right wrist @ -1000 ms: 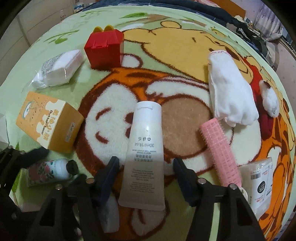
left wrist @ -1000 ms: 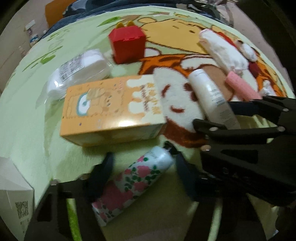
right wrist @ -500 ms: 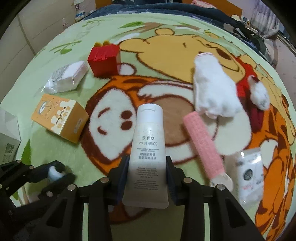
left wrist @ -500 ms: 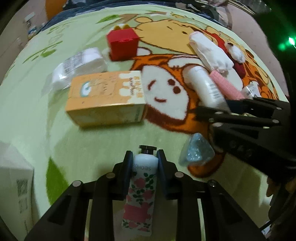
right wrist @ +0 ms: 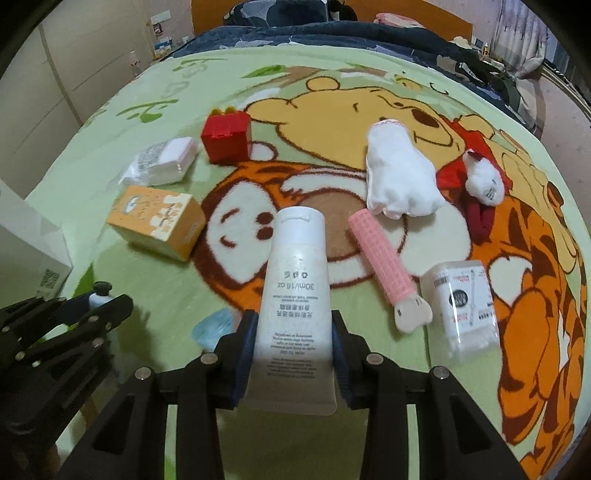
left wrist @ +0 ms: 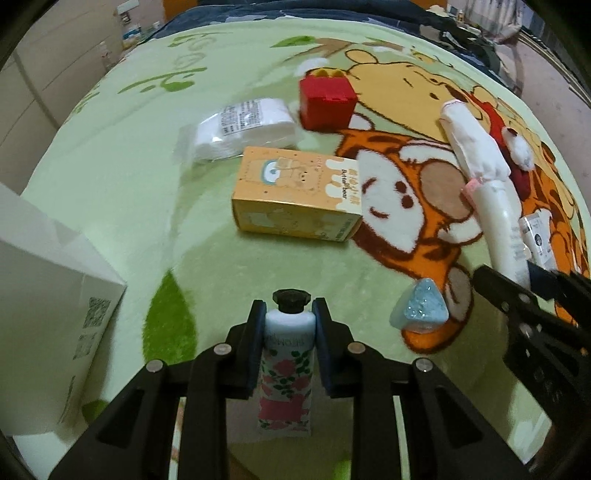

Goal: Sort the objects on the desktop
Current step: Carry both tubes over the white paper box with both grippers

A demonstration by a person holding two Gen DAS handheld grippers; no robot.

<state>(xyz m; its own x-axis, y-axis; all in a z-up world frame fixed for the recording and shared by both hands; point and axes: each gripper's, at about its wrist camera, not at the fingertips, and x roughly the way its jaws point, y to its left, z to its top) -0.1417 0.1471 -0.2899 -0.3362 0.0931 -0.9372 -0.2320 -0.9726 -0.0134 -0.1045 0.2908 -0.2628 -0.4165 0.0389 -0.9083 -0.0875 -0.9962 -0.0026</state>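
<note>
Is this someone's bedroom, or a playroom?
Probably a bedroom. The things lie on a fluffy cartoon bear blanket, spread like a bedcover, with a dark quilt bunched behind it and pale cupboard doors at the side.

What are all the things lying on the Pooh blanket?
floral tube: 1, pink roses, in left gripper
white tube: 1, in right gripper
orange box: 1, left
red box: 1, far left
tissue pack: 1, white, far left
white cloth: 1, far middle
pink roller: 1, middle
swab jar: 1, clear, right
blue packet: 1, near
white carton: 1, left edge
left gripper: black
right gripper: black
</note>
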